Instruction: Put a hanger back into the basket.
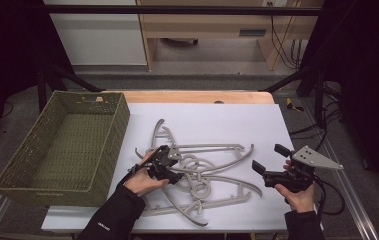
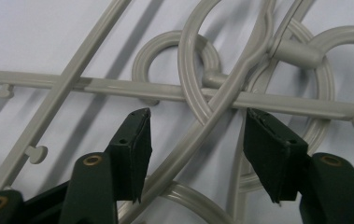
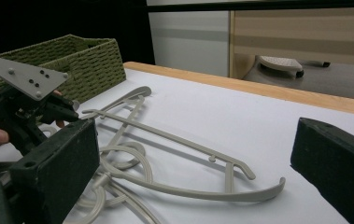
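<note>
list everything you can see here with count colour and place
hangers: several, exact count unclear, grey, tangled in a pile mid-sheet
basket: one, green woven, left of the sheet
sheet: one, white, covering the table
table: one, wood, edge showing beyond the sheet
left gripper: one, black, jaws apart astride a hanger bar, pads not pressing it
right gripper: one, black with grey plate, jaws open, right of the pile
hands: two, dark sleeves, at the near edge

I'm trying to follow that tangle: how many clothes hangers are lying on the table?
About 4, though the overlap may hide one. All the grey hangers lie in one tangled pile on the white table, right of the green basket.
</note>
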A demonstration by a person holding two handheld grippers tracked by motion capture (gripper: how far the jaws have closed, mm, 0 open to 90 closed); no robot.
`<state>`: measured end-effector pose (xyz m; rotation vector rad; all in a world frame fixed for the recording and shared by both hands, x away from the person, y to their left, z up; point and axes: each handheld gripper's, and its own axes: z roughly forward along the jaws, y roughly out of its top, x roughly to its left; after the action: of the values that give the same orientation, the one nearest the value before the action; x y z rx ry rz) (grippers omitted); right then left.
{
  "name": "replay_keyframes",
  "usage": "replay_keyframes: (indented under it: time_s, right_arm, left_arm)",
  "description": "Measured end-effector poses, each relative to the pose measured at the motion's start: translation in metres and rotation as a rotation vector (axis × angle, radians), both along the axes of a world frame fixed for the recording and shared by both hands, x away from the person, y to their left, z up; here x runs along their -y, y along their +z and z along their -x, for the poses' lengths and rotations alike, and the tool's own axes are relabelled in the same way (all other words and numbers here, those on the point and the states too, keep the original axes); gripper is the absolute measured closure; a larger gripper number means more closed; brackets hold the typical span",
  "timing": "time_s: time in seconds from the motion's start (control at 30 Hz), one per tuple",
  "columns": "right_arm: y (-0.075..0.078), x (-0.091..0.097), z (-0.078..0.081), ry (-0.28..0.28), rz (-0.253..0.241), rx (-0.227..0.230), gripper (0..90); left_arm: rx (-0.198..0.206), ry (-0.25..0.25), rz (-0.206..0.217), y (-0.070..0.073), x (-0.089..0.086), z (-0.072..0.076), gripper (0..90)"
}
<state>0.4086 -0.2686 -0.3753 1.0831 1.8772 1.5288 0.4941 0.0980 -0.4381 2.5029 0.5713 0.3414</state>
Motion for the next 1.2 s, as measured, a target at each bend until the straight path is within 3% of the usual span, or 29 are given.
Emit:
replay_keyframes:
  time_s: [0.13, 0.3, 0.4, 0.77, 1.2]
  right_arm:
    - [-0.0005, -0.001, -0.0005, -0.001, 0.002, -0.003, 1.4]
    - [-0.001, -0.0016, -0.0006, 0.004, 0.007, -0.004, 1.4]
    - [-0.001, -0.0018, -0.0007, 0.003, 0.007, -0.005, 1.4]
    - [-0.0025, -0.0033, -0.0017, 0.009, 0.016, -0.009, 1.3]
    - [-0.0018, -0.0023, -0.0011, 0.007, 0.012, -0.007, 1.4]
  left_arm:
    - [-0.01, 0.003, -0.033, -0.0041, 0.0009, -0.0028, 44.7]
    - [-0.006, 0.012, -0.037, -0.0067, 0.002, -0.0041, 50.3]
    - [-0.025, 0.017, -0.035, -0.0086, 0.0019, -0.0056, 54.4]
    - [-0.042, -0.01, -0.059, -0.0078, 0.0016, -0.0061, 58.5]
    - [-0.056, -0.038, -0.094, -0.0045, 0.0067, 0.0001, 70.6]
